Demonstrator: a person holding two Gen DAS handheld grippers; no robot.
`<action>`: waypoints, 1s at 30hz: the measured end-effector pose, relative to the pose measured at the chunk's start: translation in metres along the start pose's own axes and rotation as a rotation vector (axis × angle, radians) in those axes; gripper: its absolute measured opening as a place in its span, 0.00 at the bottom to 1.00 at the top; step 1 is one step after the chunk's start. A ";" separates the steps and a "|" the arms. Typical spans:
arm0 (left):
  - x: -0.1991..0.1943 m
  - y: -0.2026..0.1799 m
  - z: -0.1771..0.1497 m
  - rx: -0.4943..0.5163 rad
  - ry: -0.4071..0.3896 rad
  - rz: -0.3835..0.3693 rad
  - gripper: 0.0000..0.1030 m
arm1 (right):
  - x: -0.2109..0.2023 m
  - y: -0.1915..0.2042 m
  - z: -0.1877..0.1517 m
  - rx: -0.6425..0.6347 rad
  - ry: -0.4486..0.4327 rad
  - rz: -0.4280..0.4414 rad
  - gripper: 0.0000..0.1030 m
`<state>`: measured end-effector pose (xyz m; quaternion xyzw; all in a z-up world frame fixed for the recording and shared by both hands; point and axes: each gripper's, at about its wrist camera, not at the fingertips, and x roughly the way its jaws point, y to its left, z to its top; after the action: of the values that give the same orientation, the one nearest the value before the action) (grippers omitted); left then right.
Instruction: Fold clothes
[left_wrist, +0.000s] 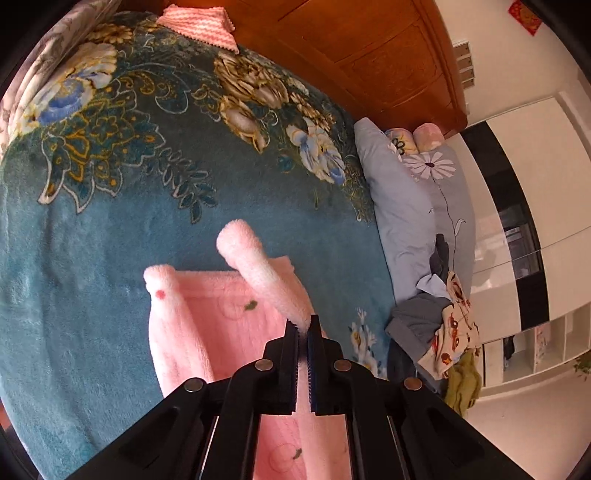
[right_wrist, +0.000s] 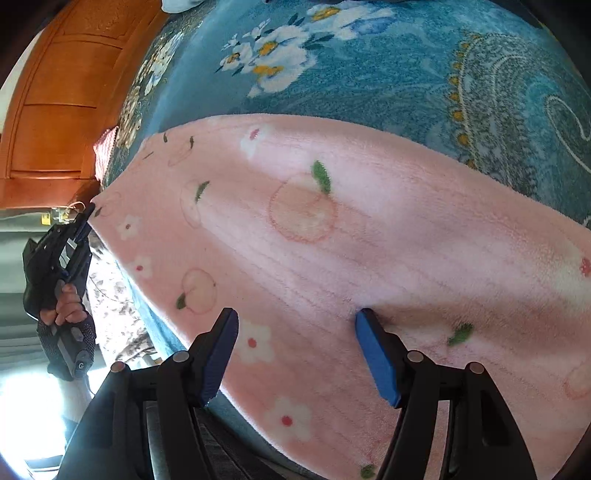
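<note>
A pink fleece garment (right_wrist: 332, 236) with peach and flower prints lies spread on the blue floral blanket (left_wrist: 110, 229). In the left wrist view my left gripper (left_wrist: 303, 326) is shut on an edge of the pink garment (left_wrist: 229, 325), where a rolled fold (left_wrist: 255, 266) rises from the cloth. In the right wrist view my right gripper (right_wrist: 295, 321) is open, its blue pads (right_wrist: 376, 354) resting on the garment's near part. The left gripper also shows in the right wrist view (right_wrist: 86, 216), at the garment's far left corner, held by a gloved hand.
A folded pink-and-white striped cloth (left_wrist: 199, 22) lies at the blanket's far edge by the wooden headboard (left_wrist: 369, 55). A lilac flowered pillow (left_wrist: 417, 192) and a heap of mixed clothes (left_wrist: 443, 332) lie to the right. White wardrobes (left_wrist: 535, 184) stand beyond.
</note>
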<state>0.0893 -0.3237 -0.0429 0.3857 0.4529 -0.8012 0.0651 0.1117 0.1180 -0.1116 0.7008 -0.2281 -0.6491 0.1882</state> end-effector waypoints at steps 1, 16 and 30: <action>-0.001 0.004 0.002 0.012 -0.004 0.021 0.04 | -0.002 0.000 0.002 0.010 -0.004 0.018 0.66; 0.035 0.049 -0.015 0.089 0.091 0.310 0.35 | 0.012 0.010 0.000 -0.021 0.035 0.010 0.66; 0.055 0.052 -0.001 -0.027 0.107 0.214 0.06 | 0.020 0.021 -0.005 -0.028 0.050 0.029 0.67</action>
<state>0.0754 -0.3396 -0.1155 0.4733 0.4227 -0.7616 0.1314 0.1158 0.0892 -0.1159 0.7108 -0.2243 -0.6316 0.2132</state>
